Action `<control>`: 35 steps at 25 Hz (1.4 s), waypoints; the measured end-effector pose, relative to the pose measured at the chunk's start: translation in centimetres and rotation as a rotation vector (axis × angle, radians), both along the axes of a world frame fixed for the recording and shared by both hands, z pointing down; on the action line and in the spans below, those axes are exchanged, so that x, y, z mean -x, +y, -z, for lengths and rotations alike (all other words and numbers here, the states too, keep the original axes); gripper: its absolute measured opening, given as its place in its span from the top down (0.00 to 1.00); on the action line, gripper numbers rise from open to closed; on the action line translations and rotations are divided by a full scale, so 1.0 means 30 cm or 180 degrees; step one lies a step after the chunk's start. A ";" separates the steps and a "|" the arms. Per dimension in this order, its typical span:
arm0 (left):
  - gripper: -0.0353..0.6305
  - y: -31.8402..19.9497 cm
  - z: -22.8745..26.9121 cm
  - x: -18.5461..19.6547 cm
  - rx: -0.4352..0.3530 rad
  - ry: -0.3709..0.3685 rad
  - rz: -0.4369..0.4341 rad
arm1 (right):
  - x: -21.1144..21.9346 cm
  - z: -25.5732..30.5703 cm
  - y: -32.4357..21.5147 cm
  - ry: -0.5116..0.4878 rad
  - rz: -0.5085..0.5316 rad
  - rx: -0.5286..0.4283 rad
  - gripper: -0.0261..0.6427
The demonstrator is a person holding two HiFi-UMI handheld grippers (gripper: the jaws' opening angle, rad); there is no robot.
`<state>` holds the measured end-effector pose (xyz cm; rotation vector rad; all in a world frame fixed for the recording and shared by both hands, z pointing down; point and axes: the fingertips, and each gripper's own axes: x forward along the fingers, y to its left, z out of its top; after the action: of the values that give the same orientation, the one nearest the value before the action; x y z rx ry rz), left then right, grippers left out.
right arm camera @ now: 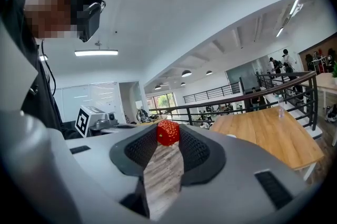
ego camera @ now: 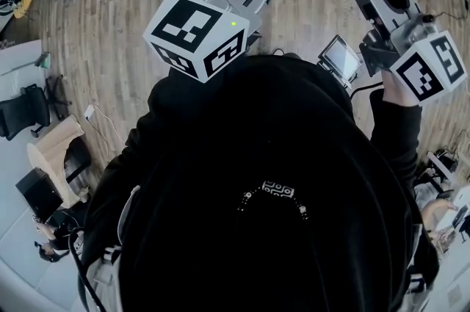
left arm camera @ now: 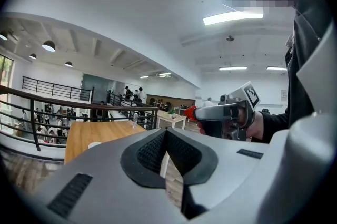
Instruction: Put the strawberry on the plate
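The strawberry (right arm camera: 168,132) is clamped between the pad tips of the right gripper (right arm camera: 168,138). Its jaws stand partly apart, pressed on the fruit, in the air above the plank floor (right arm camera: 163,178). The left gripper (left arm camera: 165,136) holds nothing and its jaw tips meet.

"What kind of room was it?"

"An open office hall. It had a white ceiling (left arm camera: 131,7) with long strip lights (left arm camera: 233,17) and round pendant lamps (left arm camera: 48,46), over a grey wood-plank floor (ego camera: 110,46)."

"And the furniture?"

"A pale wooden desk (right arm camera: 268,136) stood beside a black railing (left arm camera: 52,107). A smaller white table (left arm camera: 171,118) sat further back, near a few distant people (left arm camera: 131,93). Daylight came through tall windows (right arm camera: 160,102) at the far wall, and a black chair (ego camera: 22,116) stood off to one side."
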<state>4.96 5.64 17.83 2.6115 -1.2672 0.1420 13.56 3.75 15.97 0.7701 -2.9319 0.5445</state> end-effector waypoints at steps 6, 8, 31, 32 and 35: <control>0.95 0.003 0.010 -0.043 -0.0014 -0.0010 -0.0150 | 0.002 0.028 -0.012 0.0053 0.0029 -0.0076 0.76; 0.95 0.002 -0.002 -0.055 0.0001 -0.0025 -0.0200 | -0.006 0.023 -0.022 0.0051 0.0010 -0.0080 0.76; 0.95 -0.022 -0.048 -0.196 0.0091 -0.0055 -0.0472 | -0.231 -0.017 -0.068 -0.0026 -0.0410 -0.0037 0.76; 0.95 -0.029 -0.042 -0.212 0.0079 -0.0037 -0.0505 | -0.254 -0.006 -0.071 -0.0019 -0.0465 -0.0054 0.76; 0.95 -0.053 -0.028 -0.253 0.0056 0.0014 -0.0613 | -0.290 0.016 -0.078 0.0028 -0.0561 -0.0093 0.76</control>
<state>12.56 4.04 18.68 2.7128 -1.0063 0.1794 22.27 1.41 15.47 1.0386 -2.8869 0.5094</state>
